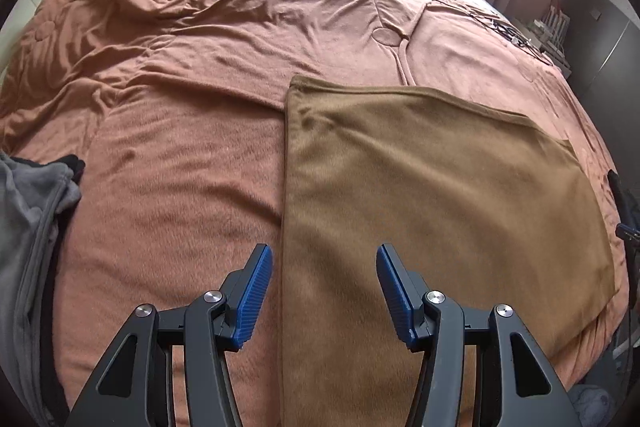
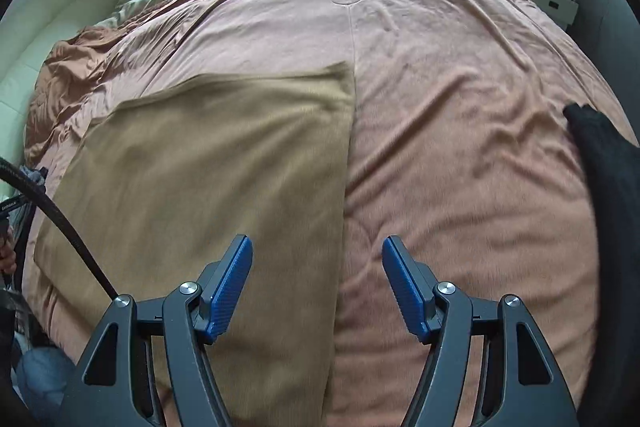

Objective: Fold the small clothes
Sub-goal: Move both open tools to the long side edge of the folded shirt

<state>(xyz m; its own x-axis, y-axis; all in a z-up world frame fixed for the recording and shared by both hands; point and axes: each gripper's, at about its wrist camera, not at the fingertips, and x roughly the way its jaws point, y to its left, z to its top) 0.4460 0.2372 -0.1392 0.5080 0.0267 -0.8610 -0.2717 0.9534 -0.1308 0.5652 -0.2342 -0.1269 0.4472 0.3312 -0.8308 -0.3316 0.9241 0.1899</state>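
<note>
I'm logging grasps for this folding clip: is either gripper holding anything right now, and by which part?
Nothing is held. The left gripper and right gripper are both open above the tan garment, which lies flat on the bed.

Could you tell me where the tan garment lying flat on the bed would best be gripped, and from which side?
Probably at its long straight edges. The tan garment lies flat, and each open gripper straddles one edge: the left gripper its left edge, the right gripper its right. Coming down from above, each could pinch its edge off the bedspread.
</note>
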